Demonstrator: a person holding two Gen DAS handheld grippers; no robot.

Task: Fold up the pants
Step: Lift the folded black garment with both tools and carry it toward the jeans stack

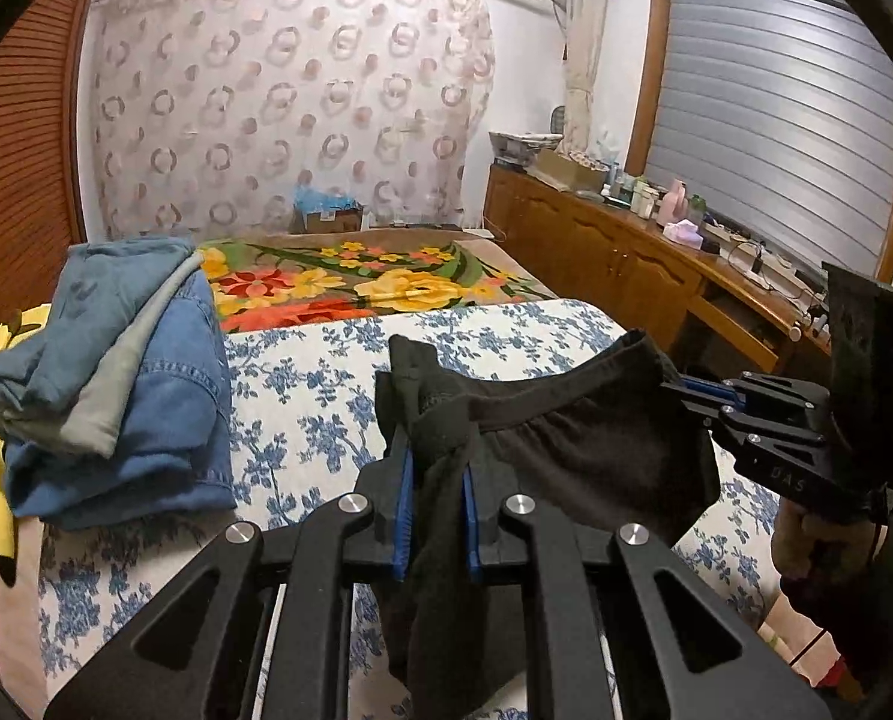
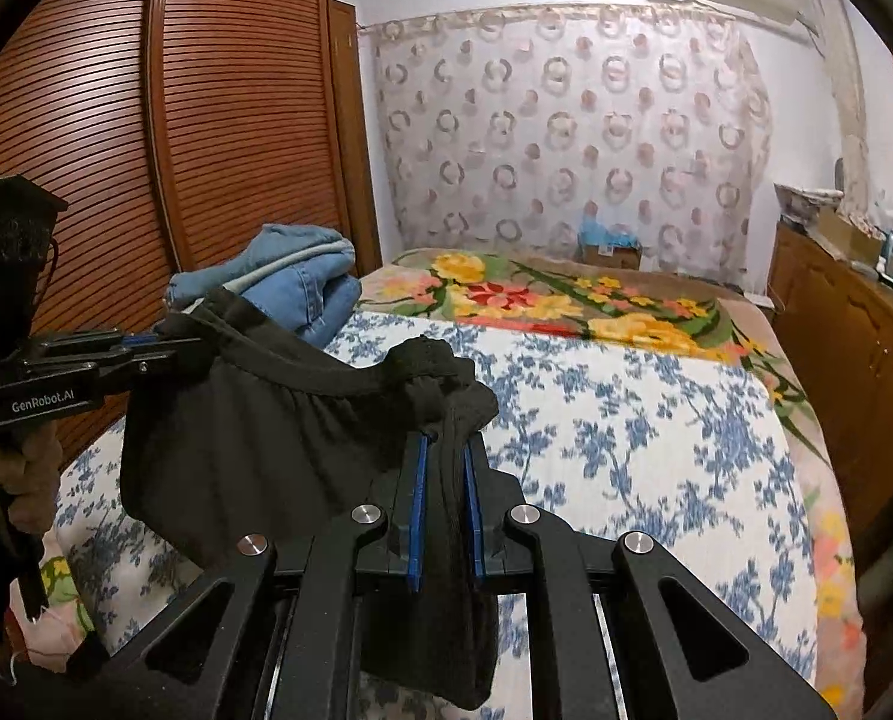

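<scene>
Both tools, left [image 1: 435, 468] and right [image 2: 445, 468], clamp the waistband of the black pants [image 1: 566, 450] hanging above the bed's [image 1: 302, 396] near edge; one tool reads "GenRobot.AI".

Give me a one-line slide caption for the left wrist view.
Left gripper and right gripper hold black pants by the waistband above the floral bedspread.
</scene>
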